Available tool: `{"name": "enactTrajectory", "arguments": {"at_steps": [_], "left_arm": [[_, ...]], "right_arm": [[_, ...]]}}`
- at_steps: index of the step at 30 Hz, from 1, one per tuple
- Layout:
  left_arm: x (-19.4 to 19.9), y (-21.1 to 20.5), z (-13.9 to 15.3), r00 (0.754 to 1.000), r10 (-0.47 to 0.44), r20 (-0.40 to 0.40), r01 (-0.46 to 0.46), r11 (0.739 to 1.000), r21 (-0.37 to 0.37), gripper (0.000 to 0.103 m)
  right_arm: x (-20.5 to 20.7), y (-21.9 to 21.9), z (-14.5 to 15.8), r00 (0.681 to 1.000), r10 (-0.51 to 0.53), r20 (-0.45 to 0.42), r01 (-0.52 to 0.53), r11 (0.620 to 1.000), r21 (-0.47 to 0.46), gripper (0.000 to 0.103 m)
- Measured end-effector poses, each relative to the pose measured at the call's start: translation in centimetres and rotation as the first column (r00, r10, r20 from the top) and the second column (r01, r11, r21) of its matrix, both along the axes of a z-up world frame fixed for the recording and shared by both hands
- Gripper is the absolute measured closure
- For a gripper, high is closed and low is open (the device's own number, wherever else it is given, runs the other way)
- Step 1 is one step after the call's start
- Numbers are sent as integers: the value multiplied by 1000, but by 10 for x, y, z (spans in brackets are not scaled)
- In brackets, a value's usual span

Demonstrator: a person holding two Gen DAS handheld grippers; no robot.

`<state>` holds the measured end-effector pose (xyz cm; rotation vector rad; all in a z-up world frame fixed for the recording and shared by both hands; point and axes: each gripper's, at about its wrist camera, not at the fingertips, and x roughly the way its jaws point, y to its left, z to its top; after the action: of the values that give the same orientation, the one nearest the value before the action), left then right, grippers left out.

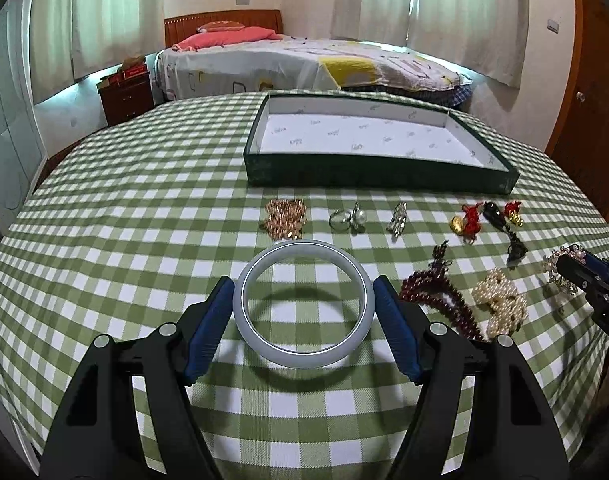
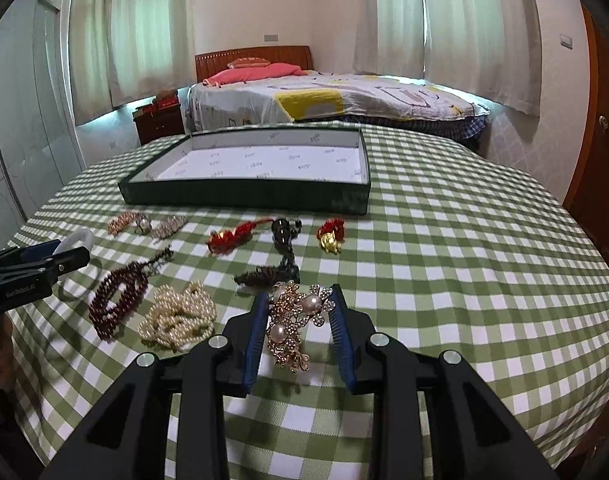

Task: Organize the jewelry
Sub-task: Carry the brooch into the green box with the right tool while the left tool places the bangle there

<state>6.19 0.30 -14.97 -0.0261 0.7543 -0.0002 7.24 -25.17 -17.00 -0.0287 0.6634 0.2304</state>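
Observation:
My left gripper (image 1: 303,294) is shut on a pale grey bangle (image 1: 272,350), holding it just above the checked cloth; its shadow lies beneath. My right gripper (image 2: 300,304) is shut on a gold pearl brooch (image 2: 294,320), also seen in the left wrist view (image 1: 562,264). A dark green tray (image 1: 260,168) with a white lining stands empty behind the jewelry, also in the right wrist view (image 2: 244,198). On the cloth lie a gold chain pile (image 1: 284,218), a pearl ring (image 1: 348,218), a crystal clip (image 1: 398,220), dark red beads (image 2: 118,300) and a pearl strand (image 2: 180,316).
Red and gold charms (image 2: 230,236) (image 2: 330,234) and a black tassel pendant (image 2: 284,248) lie in front of the tray. The round table (image 2: 464,280) has a green checked cloth. A bed (image 2: 324,96) and a nightstand (image 2: 160,122) stand behind it.

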Motion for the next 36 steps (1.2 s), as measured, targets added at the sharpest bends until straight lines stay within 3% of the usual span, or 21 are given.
{"name": "enactTrajectory", "arguments": {"at_steps": [14, 28, 32, 36], "left_arm": [[26, -6, 45, 996, -19, 86, 21, 999, -24, 34], [120, -19, 84, 986, -47, 159, 55, 997, -49, 34], [147, -24, 77, 988, -56, 142, 62, 997, -38, 34], [174, -24, 43, 997, -57, 52, 59, 998, -39, 34]], "right_arm": [[22, 5, 47, 996, -1, 91, -3, 999, 42, 72], [100, 19, 94, 981, 13, 195, -23, 998, 50, 72], [128, 21, 84, 986, 19, 163, -28, 998, 52, 72], [152, 22, 56, 997, 28, 73, -31, 998, 47, 72]]}}
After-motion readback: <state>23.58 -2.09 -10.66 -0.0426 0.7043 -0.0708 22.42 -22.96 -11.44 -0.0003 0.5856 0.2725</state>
